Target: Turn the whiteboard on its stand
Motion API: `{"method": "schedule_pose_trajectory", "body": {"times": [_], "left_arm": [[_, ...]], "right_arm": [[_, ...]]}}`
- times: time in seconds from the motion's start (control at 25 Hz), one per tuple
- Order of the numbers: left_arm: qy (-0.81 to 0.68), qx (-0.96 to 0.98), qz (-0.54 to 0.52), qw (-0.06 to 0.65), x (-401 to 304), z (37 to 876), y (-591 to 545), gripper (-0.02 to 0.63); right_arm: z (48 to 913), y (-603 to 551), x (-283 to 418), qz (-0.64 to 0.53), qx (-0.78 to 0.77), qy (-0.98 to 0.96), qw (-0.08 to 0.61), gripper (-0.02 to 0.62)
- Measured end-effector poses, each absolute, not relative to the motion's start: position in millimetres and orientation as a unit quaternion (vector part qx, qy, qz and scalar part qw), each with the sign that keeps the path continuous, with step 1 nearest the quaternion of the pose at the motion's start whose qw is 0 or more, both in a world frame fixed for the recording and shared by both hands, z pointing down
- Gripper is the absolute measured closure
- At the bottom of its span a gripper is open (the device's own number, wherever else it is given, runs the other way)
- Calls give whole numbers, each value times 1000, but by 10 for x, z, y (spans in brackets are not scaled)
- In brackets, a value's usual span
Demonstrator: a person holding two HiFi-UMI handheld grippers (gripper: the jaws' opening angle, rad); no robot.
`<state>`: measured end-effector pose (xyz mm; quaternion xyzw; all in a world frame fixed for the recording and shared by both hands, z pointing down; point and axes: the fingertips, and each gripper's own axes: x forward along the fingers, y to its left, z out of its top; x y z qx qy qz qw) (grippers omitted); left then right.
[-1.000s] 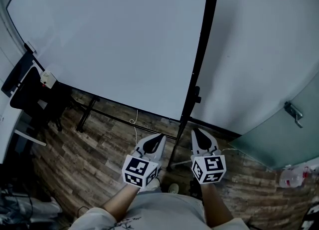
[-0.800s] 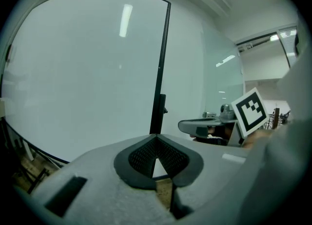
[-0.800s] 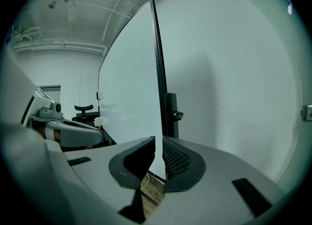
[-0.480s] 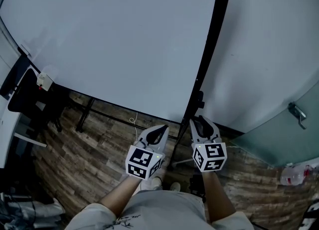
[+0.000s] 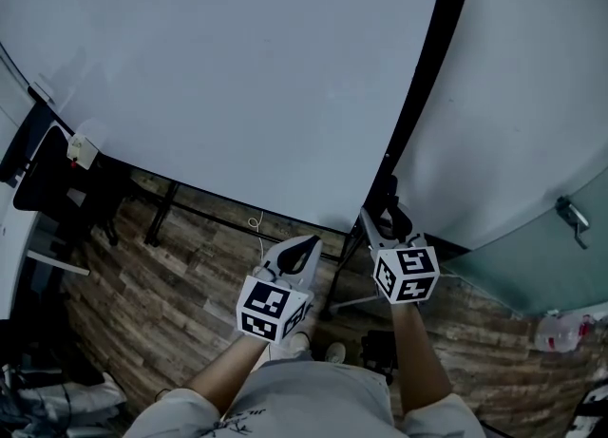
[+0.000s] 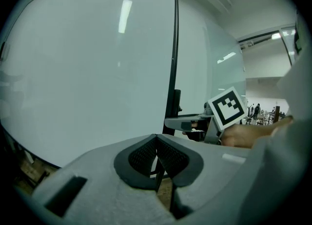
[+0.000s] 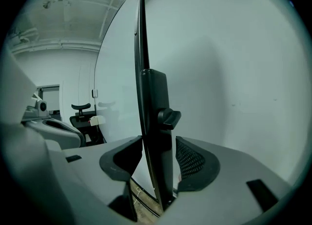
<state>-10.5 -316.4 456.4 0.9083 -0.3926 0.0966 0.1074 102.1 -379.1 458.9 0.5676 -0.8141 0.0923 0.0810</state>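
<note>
The whiteboard (image 5: 218, 75) is a wide white panel that fills most of the head view, with the stand's black upright (image 5: 427, 75) along its right edge. My right gripper (image 5: 385, 206) is at that upright, near its clamp knob (image 7: 169, 117). Its jaws are opening and the upright (image 7: 155, 112) stands between them, with a gap on the right side. My left gripper (image 5: 302, 246) hangs shut and empty below the board's lower edge, left of the upright. In the left gripper view the board (image 6: 87, 63) is straight ahead and the right gripper (image 6: 180, 121) shows beside the upright (image 6: 173, 72).
The stand's black floor bars (image 5: 218, 222) run under the board on the wood floor. A black office chair (image 5: 57, 189) and a small white box (image 5: 82, 149) are at the left. A white wall (image 5: 532, 94) lies behind, and a glass door with a handle (image 5: 573, 213) at the right.
My right gripper has moved forward to the upright and gone from shut to jaws apart around it. The left gripper has barely moved.
</note>
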Motion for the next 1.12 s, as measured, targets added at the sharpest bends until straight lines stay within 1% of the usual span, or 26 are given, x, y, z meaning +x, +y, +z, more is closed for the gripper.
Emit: {"method": "schedule_pose_trajectory", "body": {"times": [0.2, 0.48, 1.12], "left_arm": [[-397, 906, 98, 113, -174, 4603, -3178, 595], [-398, 904, 99, 120, -207, 4665, -3170, 595], [-388, 909, 94, 118, -56, 4612, -2999, 595]], "right_arm": [[4600, -3864, 913, 77, 530, -840, 92, 411], [4609, -3858, 920, 81, 525, -843, 92, 413], [4589, -3547, 1174, 86, 543, -831, 88, 416]]}}
